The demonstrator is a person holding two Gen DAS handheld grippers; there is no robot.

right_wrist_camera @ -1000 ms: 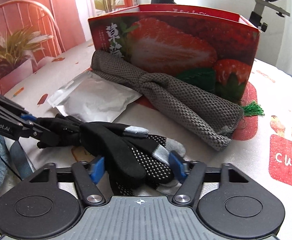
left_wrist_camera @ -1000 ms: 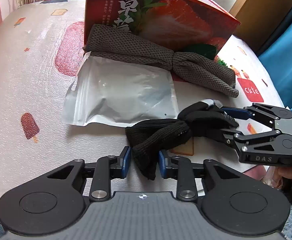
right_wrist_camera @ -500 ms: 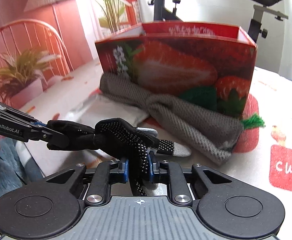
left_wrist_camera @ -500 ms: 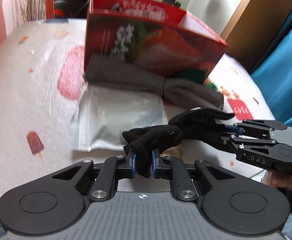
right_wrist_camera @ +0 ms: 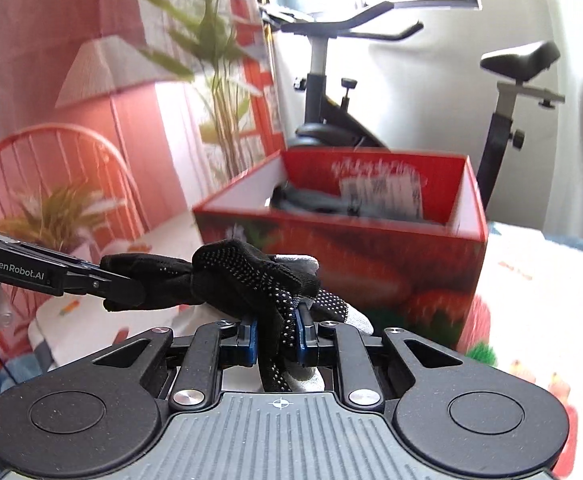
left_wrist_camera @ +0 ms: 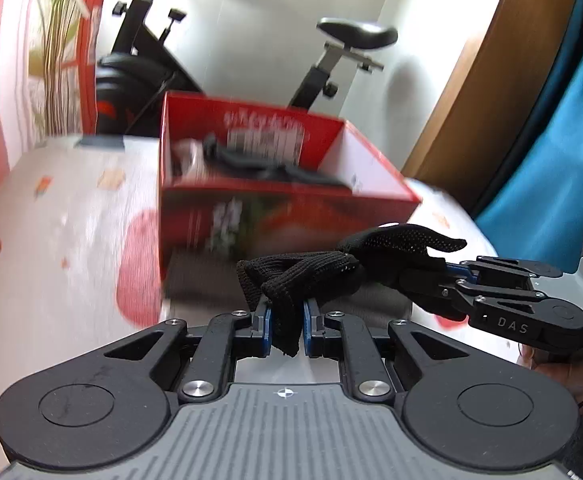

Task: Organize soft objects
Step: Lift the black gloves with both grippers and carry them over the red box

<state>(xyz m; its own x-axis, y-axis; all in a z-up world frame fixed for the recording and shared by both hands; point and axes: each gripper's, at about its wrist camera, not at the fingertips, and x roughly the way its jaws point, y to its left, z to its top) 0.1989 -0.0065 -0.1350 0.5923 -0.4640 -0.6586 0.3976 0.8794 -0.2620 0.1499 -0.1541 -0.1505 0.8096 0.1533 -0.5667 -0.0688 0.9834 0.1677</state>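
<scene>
Left wrist view: sits just behind the left gripper [left_wrist_camera: 285, 330], looking forward and downward along its fingers, close above the table. Right wrist view: same mounting behind the right gripper [right_wrist_camera: 277, 338], angled in from the opposite side. Shared field: the black knitted glove bundle [left_wrist_camera: 331, 272] stretched between both, the open red cardboard strawberry-print box [left_wrist_camera: 287, 216], the black exercise bike [right_wrist_camera: 331, 120] behind.

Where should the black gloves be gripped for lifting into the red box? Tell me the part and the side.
Grip both ends, from opposite sides: the knit cuff in the left gripper, the dotted finger end in the right gripper. Both have just closed there. The black gloves are long and limp, so end holds likely limit sagging.
</scene>
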